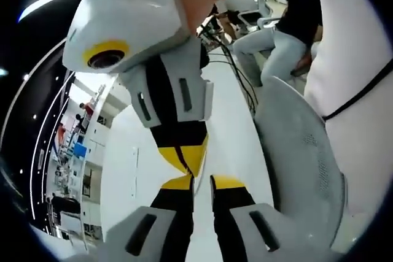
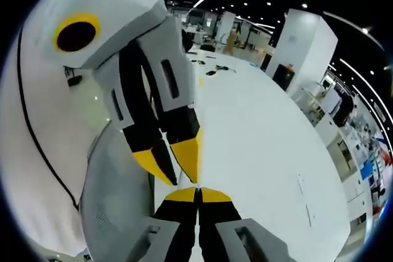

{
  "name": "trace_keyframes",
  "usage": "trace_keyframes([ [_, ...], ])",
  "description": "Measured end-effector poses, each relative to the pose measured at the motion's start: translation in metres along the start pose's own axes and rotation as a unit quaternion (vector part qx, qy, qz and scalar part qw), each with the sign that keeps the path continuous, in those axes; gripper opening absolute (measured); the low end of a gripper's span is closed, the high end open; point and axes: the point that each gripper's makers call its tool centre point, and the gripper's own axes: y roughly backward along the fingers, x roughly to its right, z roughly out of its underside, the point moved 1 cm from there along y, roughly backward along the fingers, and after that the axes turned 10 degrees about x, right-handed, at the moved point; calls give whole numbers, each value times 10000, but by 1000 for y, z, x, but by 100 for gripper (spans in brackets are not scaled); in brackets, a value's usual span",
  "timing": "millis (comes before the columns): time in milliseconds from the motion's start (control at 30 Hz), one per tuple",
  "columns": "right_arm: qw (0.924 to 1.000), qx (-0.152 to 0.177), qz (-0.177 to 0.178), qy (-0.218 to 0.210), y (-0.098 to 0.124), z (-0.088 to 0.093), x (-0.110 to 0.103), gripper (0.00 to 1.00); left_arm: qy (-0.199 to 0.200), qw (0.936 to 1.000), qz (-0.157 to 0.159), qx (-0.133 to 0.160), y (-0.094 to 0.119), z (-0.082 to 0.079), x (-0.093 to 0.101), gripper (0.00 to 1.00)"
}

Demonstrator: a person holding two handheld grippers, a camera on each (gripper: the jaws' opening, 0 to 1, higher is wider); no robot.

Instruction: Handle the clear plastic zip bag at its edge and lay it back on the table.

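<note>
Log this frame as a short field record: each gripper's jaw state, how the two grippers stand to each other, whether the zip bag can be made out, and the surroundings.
left gripper: jaws slightly parted, nothing visibly between them
right gripper: jaws closed together
relation: tips pointed at each other, nearly meeting, in both views
zip bag: cannot be made out; any clear film between the tips is too faint to tell
table: white, long
mesh chair: grey, beside the table
background: seated person in left gripper view
</note>
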Motion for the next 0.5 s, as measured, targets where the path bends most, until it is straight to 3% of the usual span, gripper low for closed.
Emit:
trace_keyframes([
  [500, 10000, 33, -7, -27, -3, -4, -1, 0, -37, 9992, 155, -355, -2, 10, 4, 0],
])
